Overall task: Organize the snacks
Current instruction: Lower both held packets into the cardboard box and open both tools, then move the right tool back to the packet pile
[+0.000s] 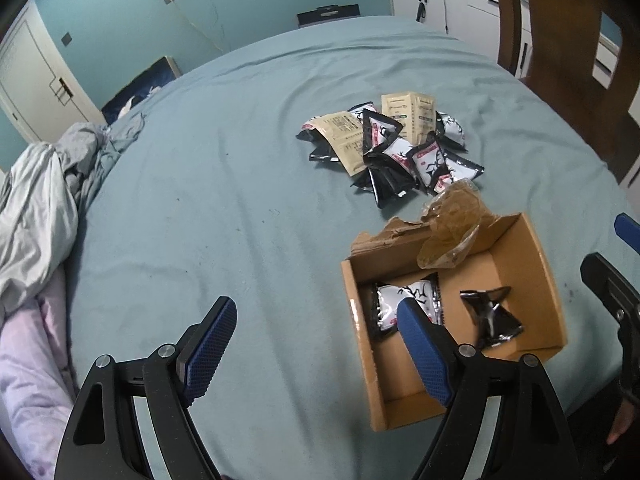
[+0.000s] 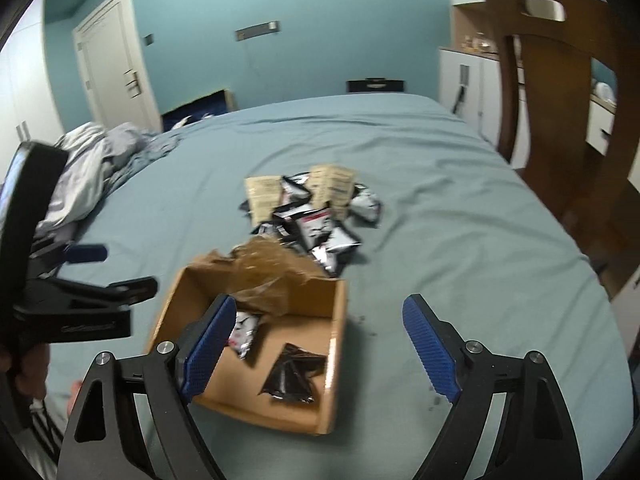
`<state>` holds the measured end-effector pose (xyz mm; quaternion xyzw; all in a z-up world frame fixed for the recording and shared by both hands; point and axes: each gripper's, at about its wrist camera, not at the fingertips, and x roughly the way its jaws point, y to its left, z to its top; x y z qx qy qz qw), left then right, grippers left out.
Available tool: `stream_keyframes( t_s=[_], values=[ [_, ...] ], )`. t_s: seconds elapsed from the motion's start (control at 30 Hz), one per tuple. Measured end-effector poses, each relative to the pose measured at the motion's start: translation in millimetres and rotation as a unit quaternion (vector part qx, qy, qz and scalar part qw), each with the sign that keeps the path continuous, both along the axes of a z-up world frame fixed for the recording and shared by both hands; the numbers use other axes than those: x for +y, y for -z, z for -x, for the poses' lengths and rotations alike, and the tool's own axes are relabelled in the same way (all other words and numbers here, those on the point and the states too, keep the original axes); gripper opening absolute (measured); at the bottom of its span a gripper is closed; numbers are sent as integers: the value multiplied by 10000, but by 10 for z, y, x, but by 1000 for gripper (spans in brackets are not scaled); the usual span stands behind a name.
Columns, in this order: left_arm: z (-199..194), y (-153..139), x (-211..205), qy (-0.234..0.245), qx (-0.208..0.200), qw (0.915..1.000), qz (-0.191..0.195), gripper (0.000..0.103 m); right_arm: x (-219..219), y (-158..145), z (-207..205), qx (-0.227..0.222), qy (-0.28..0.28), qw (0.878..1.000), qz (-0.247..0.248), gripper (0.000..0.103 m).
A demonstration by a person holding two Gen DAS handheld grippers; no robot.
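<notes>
— Where do we stand? Both tools look empty to me.

— They are. Our left gripper (image 1: 316, 344) hangs with its fingers spread wide, nothing between them, just left of the cardboard box (image 1: 544, 272). Our right gripper (image 2: 320, 344) is likewise spread and holds nothing, hovering over the box's right wall.

— And the snacks?

— Two are in the box already: a white-and-black packet (image 1: 404, 300) toward its 9 o'clock side and a black foil packet (image 1: 490, 316) toward 4 o'clock. The rest sit in the pile of snack packets (image 1: 394, 148) on the bed sheet (image 1: 200, 200), at about 12 o'clock from the box, near it but apart. A crumpled clear wrapper (image 1: 450, 224) hangs over the box's far rim.

— How do we expect those packets to handle?

— Light, we think, and soft: puffy little pillows of film with crimped ends. The foil looks slick (glare on the black ones suggests as much), so a pinch across the belly may squirt one out or crush what is inside.

— So where do we take hold?

— At a flat crimped seam, or a corner that sticks up from the heap. The tan sachets (image 1: 408, 118) on top lie flatter and look stiffer; we would pinch those by an edge. The mattress gives underneath, so pressing down hard probably buries a packet in the sheet.
</notes>
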<state>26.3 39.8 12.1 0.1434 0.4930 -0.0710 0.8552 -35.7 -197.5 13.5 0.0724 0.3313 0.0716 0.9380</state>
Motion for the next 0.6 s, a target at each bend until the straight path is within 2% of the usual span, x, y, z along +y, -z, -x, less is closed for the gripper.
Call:
stream_keyframes(
  t_s=[0.33,0.43,0.6],
  values=[
    [27,-44,0,-23,-29,10000,35,84,55,-53,-35,45,97,9999,5,85],
    [21,-56,27,-59,-87,9999,7,84,51,-79,-64,-79,41,9998,165,85],
    [-65,-45,49,-145,12,9998,166,85,112,-46,-174,-126,-127,9989,440,85]
  ],
)
